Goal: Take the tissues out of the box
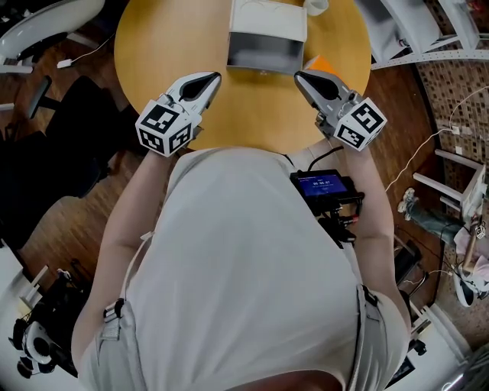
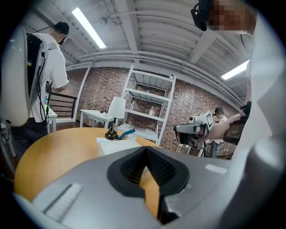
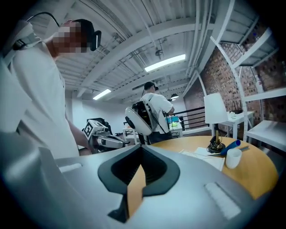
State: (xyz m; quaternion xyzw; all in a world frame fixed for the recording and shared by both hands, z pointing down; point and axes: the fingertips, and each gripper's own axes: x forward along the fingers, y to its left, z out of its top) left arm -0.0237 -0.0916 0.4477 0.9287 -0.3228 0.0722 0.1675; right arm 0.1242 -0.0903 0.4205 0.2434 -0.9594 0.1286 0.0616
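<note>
The tissue box point(image 1: 267, 34), white with a grey front side, stands at the far middle of the round yellow table point(image 1: 153, 46). It also shows as a low white box point(image 2: 117, 144) in the left gripper view. My left gripper point(image 1: 213, 77) hovers over the table, near and left of the box, with its jaws together and nothing between them. My right gripper point(image 1: 299, 77) hovers near and right of the box, likewise shut and empty. Neither gripper touches the box. In each gripper view the pads meet at the tips point(image 2: 145, 151) point(image 3: 140, 151). No loose tissue is visible.
A white cup point(image 1: 315, 6) and an orange item point(image 1: 321, 63) lie right of the box. A small lamp point(image 2: 115, 117) and a blue pen-like thing point(image 2: 126, 132) stand behind it. White shelving point(image 1: 428, 30) is at the right, a dark chair point(image 1: 69, 114) left. Another person point(image 2: 44, 76) stands beyond the table.
</note>
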